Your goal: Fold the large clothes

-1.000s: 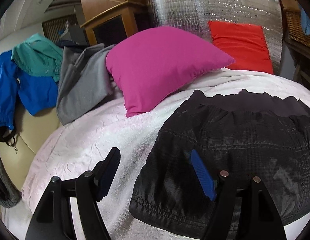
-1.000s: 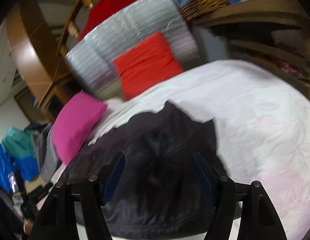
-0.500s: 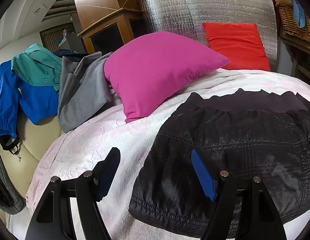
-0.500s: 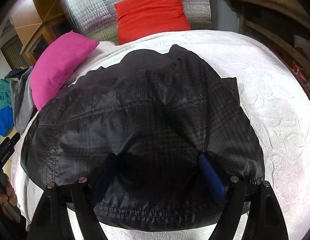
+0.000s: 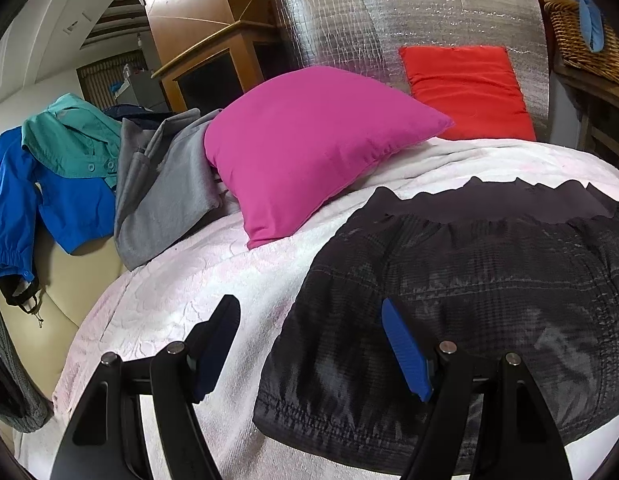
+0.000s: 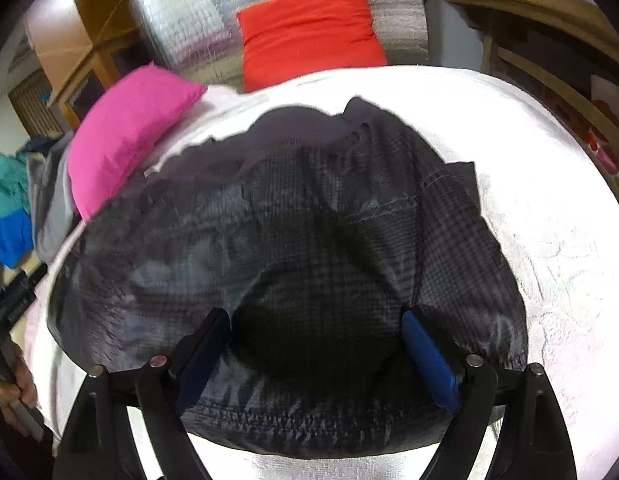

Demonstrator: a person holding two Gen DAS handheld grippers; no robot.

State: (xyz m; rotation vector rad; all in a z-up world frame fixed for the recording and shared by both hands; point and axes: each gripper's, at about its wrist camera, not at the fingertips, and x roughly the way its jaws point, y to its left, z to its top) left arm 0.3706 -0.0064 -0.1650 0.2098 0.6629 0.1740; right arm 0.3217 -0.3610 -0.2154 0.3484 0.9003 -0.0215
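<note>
A dark checked garment [image 5: 469, 304] with an elastic hem lies spread on the white bedspread [image 5: 169, 292]. My left gripper [image 5: 309, 344] is open and empty, low over the garment's left edge, its right finger over the fabric. In the right wrist view the same garment [image 6: 309, 240] fills the middle. My right gripper [image 6: 317, 356] is open over the garment's near hem, with the fabric between and under its fingers, not pinched.
A pink pillow [image 5: 309, 148] and a red cushion [image 5: 469, 92] lie at the head of the bed before a silver foil panel [image 5: 389, 28]. Grey [image 5: 161, 188], teal [image 5: 69, 136] and blue [image 5: 61, 204] clothes are piled at left. A wicker basket [image 5: 589, 44] stands at right.
My right gripper has swung down and closer onto the garment's near hem. My left gripper has stayed nearly still beside the garment's left edge, tilting slightly.
</note>
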